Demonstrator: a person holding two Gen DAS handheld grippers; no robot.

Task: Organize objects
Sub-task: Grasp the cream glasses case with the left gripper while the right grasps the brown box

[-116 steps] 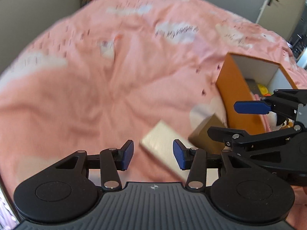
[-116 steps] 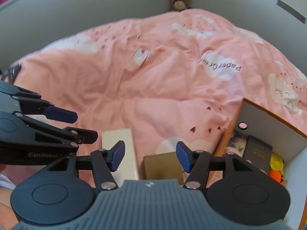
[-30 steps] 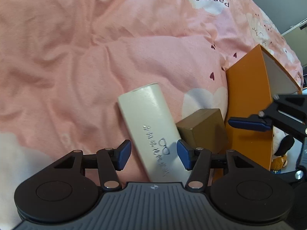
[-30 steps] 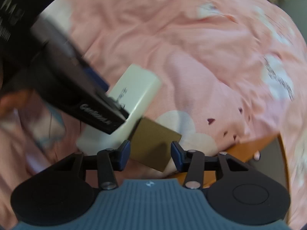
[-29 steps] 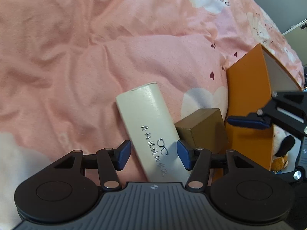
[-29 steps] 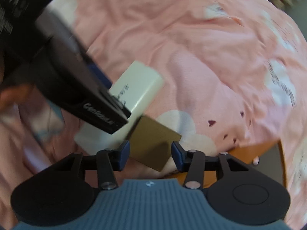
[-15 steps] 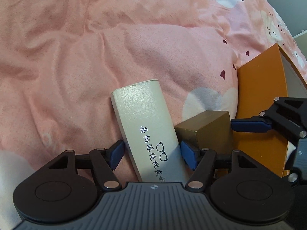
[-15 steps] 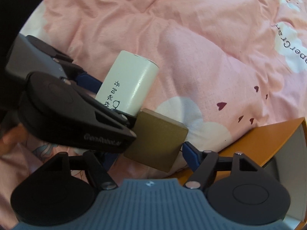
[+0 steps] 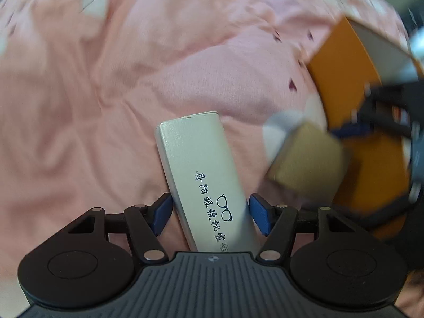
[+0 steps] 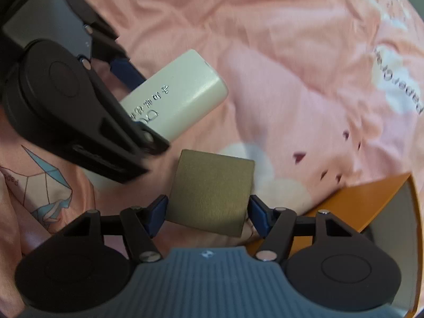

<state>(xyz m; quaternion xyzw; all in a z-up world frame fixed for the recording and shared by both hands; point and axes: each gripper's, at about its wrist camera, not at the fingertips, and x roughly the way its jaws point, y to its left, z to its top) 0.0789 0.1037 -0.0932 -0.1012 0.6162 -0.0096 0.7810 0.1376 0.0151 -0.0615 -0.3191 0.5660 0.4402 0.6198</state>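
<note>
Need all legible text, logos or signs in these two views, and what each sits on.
"paperCra...", upside down, partly cut off: pink bedspread, right edge of the right wrist view.
"paper", small, partly cut off: beside the crane drawing on the bedspread.
Chinese characters with a glasses icon: white case; sharp, but I cannot transcribe them reliably.
Brown box: no text.
Orange box: none visible.

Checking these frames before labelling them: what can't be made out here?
- Orange box: contents hidden; left wrist view is blurred there, right wrist view cuts it off.
- White case: near end hidden behind the camera body, left wrist view.
- Brown box: right tongs closing around it; pad contact unclear.
- Left tongs: contact with the case unclear.
</note>
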